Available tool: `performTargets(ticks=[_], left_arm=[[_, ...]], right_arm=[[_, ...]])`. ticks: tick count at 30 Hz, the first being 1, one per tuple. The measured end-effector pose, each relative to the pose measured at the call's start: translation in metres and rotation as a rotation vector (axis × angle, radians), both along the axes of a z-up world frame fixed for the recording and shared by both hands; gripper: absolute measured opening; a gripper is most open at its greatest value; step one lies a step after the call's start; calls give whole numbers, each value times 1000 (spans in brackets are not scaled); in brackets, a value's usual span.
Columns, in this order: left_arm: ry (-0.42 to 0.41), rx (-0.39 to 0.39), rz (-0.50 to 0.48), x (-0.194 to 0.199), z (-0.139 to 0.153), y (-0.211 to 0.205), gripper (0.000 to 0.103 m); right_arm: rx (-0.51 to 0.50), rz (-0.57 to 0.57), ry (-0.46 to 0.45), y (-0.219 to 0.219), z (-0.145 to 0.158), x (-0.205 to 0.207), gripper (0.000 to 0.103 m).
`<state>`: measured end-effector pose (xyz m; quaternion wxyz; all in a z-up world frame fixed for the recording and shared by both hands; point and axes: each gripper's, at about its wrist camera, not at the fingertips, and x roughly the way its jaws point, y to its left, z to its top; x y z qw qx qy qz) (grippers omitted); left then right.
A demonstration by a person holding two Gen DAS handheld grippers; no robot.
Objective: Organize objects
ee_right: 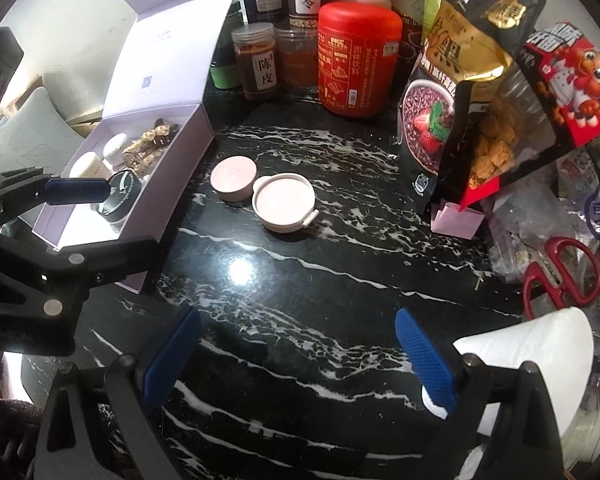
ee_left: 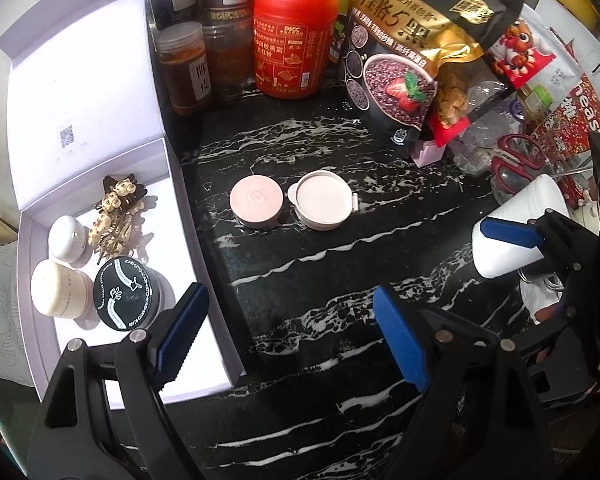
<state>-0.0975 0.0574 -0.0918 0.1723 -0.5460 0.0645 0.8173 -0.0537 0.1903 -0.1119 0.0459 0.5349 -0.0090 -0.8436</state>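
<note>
A lavender box lies open at the left of the black marble counter. It holds a black round tin, a cream jar, a white egg-shaped jar and beaded hair clips. Two pink round cases sit on the counter: a closed pink case and a hinged pink case. My left gripper is open and empty, hovering near the box's front right corner. My right gripper is open and empty over the counter's front.
Spice jars and a red canister stand at the back. Snack bags lean at the back right. Red scissors and a white paper roll lie at the right.
</note>
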Motion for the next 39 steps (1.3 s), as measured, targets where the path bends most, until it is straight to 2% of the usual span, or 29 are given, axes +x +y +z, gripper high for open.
performTargets(ticks=[15, 31, 35, 39], left_arm=[[8, -26, 6, -44, -24, 7, 84], [-5, -71, 8, -81, -47, 8, 84], [-35, -31, 37, -90, -54, 0, 83], [-21, -19, 22, -92, -55, 2, 81]], right_arm=[[-10, -9, -40, 10, -31, -35, 99], [-24, 0, 11, 9, -48, -65, 99], [-31, 9, 16, 5, -53, -75, 95], [-34, 16, 29, 3, -55, -81, 91]])
